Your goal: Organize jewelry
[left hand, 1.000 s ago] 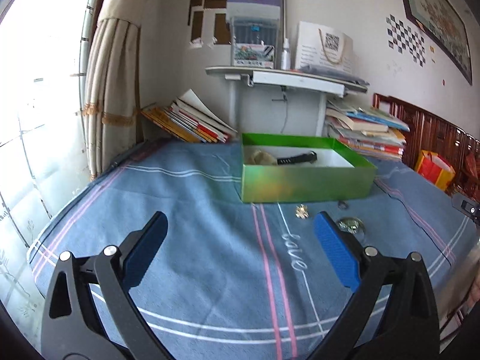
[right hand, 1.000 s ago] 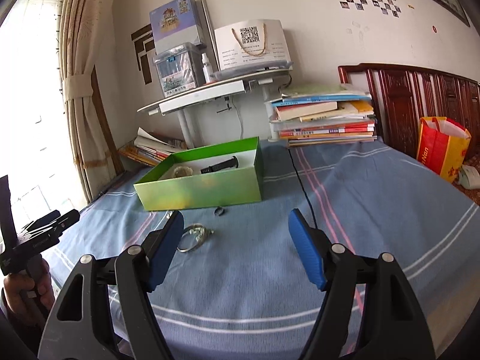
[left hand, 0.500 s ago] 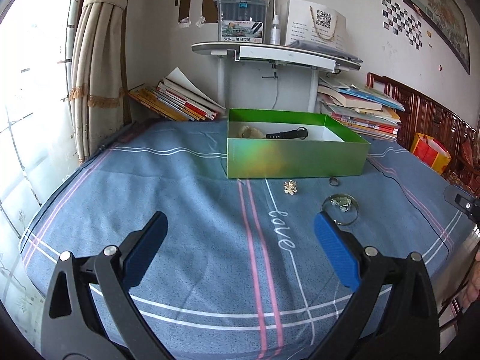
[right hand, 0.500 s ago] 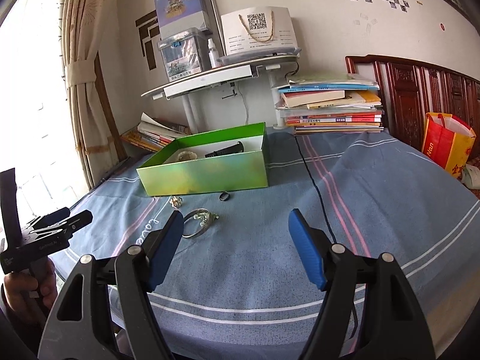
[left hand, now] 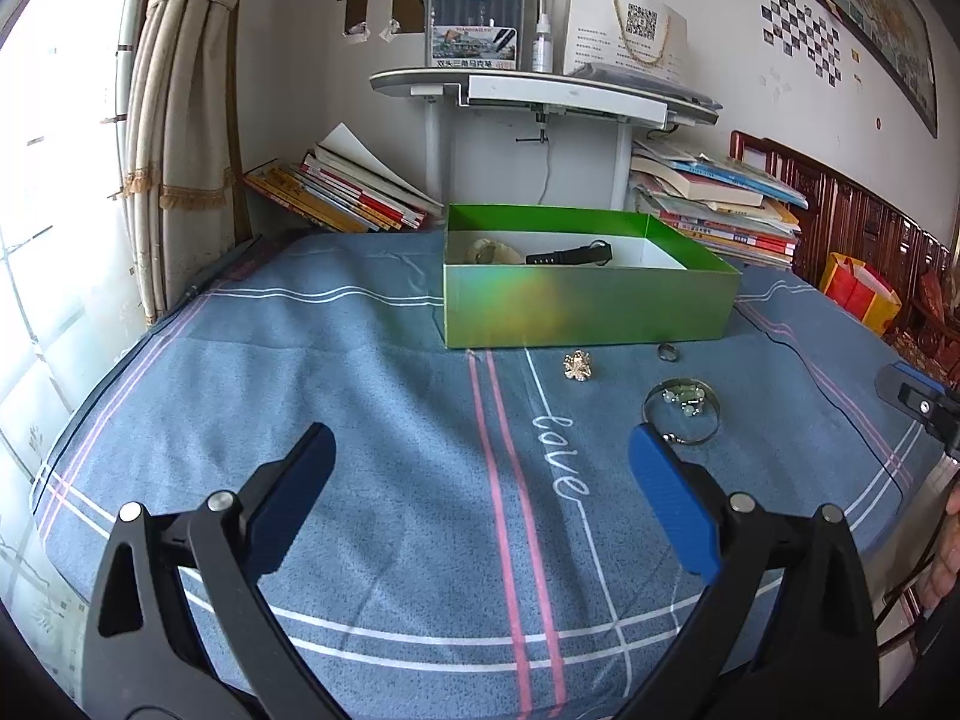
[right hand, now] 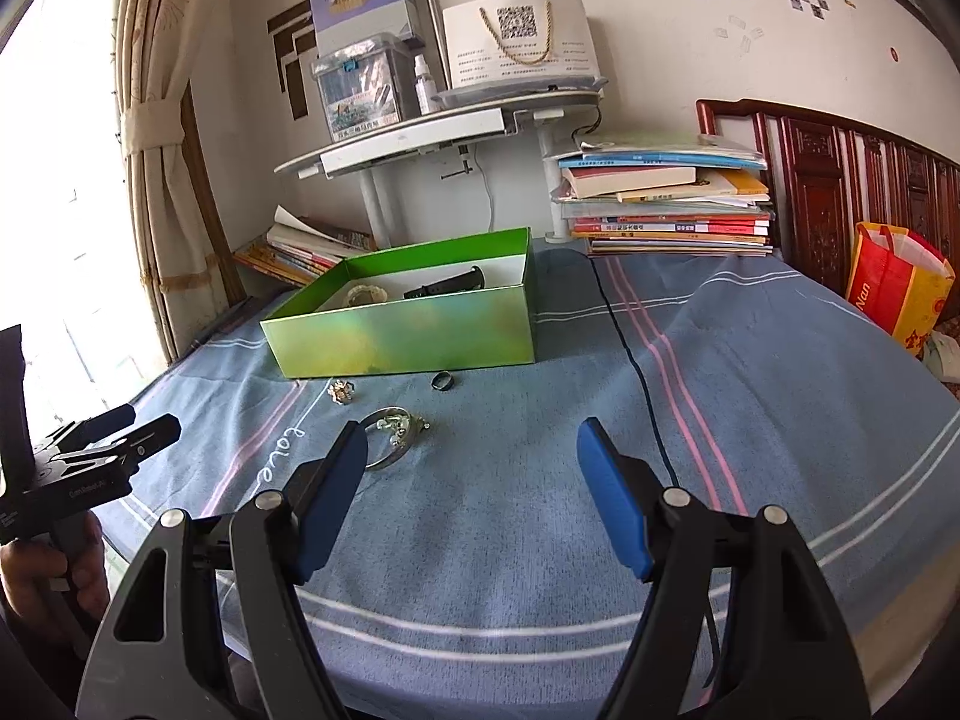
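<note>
A green box [left hand: 591,306] [right hand: 408,330] stands on the blue cloth, holding a black watch [left hand: 570,254] [right hand: 447,284] and a pale bracelet [left hand: 492,252] [right hand: 363,294]. In front of it lie a gold brooch [left hand: 578,365] [right hand: 341,391], a dark ring [left hand: 667,351] [right hand: 442,380] and a silver bangle with green beads [left hand: 681,411] [right hand: 393,435]. My left gripper [left hand: 480,450] is open and empty, short of the jewelry. My right gripper [right hand: 471,441] is open too, with its left pad beside the bangle.
A black cable [right hand: 636,360] runs down the cloth right of the box. Book stacks [right hand: 666,204] and a white desk [left hand: 540,90] stand behind. A red-yellow bag [right hand: 900,288] sits at the right. A hand [right hand: 48,576] holds the other tool at the left edge.
Both views have tilted down a little, so the box and jewelry sit higher in the frames. Both grippers stay open and empty.
</note>
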Action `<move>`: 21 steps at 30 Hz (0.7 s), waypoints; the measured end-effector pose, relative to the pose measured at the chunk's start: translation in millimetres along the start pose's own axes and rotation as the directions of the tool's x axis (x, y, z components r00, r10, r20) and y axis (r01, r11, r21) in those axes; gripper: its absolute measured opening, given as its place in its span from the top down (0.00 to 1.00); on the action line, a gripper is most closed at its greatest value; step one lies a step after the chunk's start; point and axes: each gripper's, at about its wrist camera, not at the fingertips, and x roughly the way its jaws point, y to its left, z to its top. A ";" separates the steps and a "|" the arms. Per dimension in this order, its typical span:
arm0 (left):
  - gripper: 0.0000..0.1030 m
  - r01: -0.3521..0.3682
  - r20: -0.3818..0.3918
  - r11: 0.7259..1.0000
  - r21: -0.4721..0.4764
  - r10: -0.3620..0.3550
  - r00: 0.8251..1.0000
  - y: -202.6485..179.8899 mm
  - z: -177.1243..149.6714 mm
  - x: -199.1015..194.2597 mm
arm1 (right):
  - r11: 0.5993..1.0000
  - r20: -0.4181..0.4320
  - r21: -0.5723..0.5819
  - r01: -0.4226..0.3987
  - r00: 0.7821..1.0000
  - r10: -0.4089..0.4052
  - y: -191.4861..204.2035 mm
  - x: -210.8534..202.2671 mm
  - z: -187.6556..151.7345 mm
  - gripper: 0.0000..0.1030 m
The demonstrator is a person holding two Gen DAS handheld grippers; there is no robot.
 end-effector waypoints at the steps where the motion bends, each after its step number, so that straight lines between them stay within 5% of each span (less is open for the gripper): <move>1: 0.06 0.003 -0.001 1.000 0.004 -0.003 1.000 -1.6 0.5 1.3 | 1.000 -0.018 -0.014 0.005 1.000 -0.005 2.0 7.5 4.6 0.31; 11: 0.06 0.025 -0.027 0.999 0.030 -0.025 0.999 -10.4 7.2 20.4 | 0.990 -0.150 -0.141 0.028 0.987 -0.049 29.5 92.2 39.7 0.31; 17: 0.06 0.033 -0.045 0.999 0.007 -0.032 0.998 -2.1 6.1 30.8 | 0.977 -0.269 -0.207 0.045 0.958 -0.101 47.3 159.8 44.7 0.31; 21: 0.06 0.037 -0.060 0.999 -0.007 -0.037 0.998 4.4 5.8 36.9 | 0.976 -0.334 -0.216 0.035 0.937 -0.107 50.5 189.4 46.0 0.40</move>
